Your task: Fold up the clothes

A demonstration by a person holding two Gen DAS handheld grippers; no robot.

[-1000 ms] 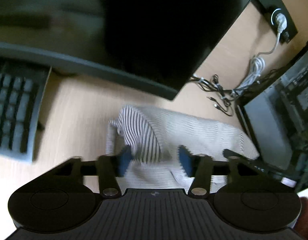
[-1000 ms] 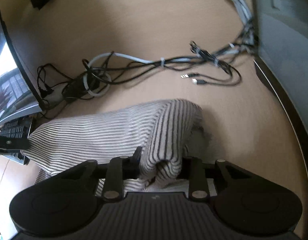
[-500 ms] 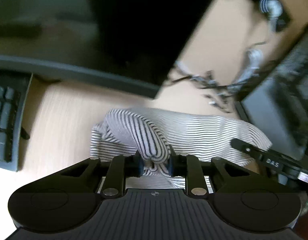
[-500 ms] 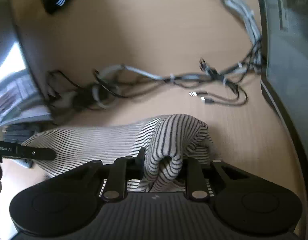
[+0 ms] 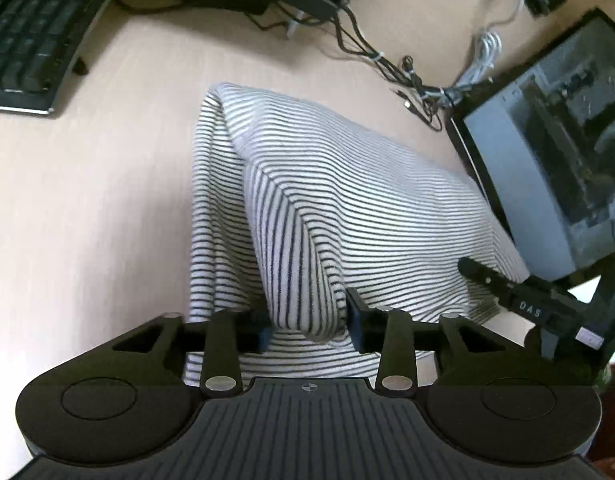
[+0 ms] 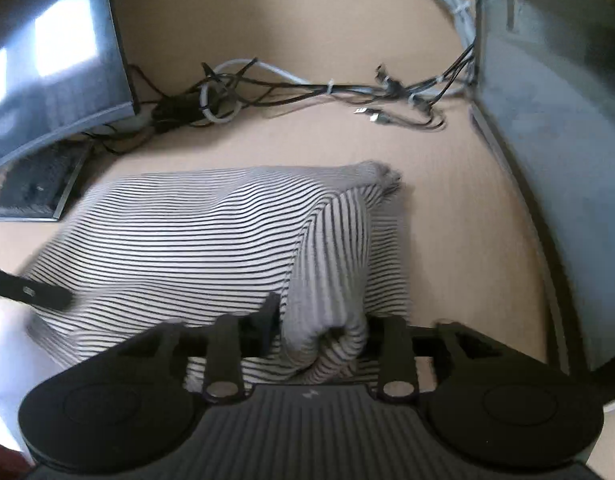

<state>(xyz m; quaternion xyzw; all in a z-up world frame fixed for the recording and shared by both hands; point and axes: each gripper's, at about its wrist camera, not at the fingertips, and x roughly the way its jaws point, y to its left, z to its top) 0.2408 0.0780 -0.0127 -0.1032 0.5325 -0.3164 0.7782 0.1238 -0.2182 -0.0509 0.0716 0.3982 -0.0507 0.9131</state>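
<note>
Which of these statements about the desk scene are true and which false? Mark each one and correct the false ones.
1. The garment is striped. True.
2. A fold of the garment sits between the left tongs, whose jaws are opening. True.
3. The keyboard lies on top of the garment. False: it sits apart on the desk.
4. The right tongs have nothing between them. False: bunched garment fabric sits there.
5. Cables lie on the desk beyond the garment. True.
</note>
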